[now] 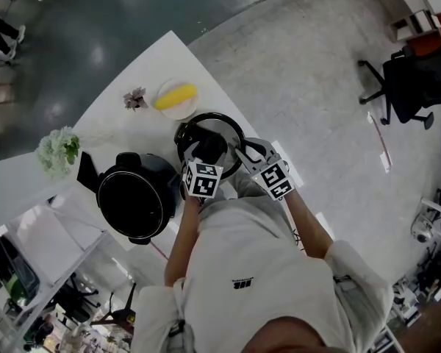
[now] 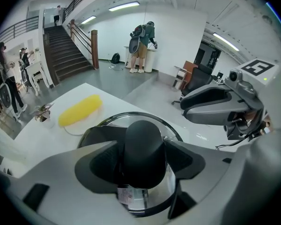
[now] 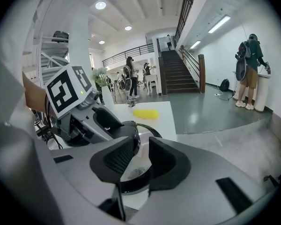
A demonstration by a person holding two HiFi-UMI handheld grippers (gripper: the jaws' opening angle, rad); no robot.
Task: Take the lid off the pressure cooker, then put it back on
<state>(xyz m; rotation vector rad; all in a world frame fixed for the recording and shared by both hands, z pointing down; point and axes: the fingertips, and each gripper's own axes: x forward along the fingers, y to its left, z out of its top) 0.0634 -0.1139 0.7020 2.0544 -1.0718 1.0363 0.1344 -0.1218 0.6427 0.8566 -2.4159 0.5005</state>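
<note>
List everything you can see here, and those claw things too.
Table: one, white, underneath.
Pressure cooker: one, black, open, on the table.
Lid: one, glass with black knob, beside the cooker.
Plate: one, white, beyond the lid.
Cob-shaped thing: one, yellow, on the plate.
Small plant: one, greyish-purple, beside the plate.
Flowers: one bunch, white-green, table's left edge.
Office chair: one, black, on the floor.
Left claw: one, grey, open around the lid's knob.
Right claw: one, grey, open, by the lid.

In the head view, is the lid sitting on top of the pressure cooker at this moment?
No, the lid lies flat on the white table beside the pressure cooker, whose top stands open.
</note>
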